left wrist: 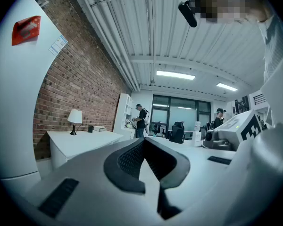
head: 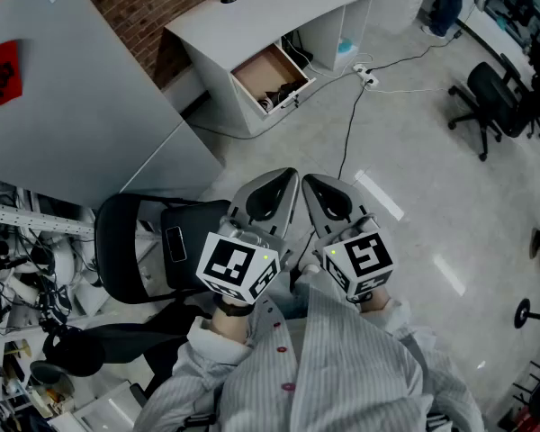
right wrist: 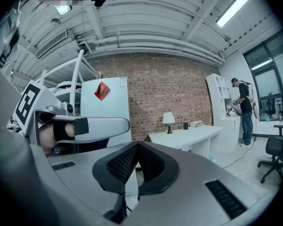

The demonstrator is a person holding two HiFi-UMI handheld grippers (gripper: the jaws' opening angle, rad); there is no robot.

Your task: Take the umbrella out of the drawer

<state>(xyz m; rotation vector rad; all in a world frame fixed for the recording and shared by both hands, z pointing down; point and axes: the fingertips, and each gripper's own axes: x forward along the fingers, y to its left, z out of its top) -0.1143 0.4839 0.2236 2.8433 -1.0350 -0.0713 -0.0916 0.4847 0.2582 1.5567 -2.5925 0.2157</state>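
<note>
The white desk [head: 270,7] stands far ahead by the brick wall, its drawer [head: 255,70] pulled open. Something dark [head: 283,91] lies at the drawer's front; I cannot tell whether it is the umbrella. Both grippers are held close to the person's chest, side by side, pointing towards the desk and well short of it. My left gripper [head: 288,180] [left wrist: 144,141] is shut with nothing in it. My right gripper [head: 313,184] [right wrist: 137,145] is also shut and empty. The desk [right wrist: 188,135] and its lamp [right wrist: 168,120] show in the right gripper view.
A black office chair [head: 139,246] stands close at the left, below a tall white cabinet [head: 63,88]. A cable [head: 351,124] runs over the floor from the desk. Another black chair [head: 490,97] is at the far right. People stand at the far shelves [left wrist: 140,119].
</note>
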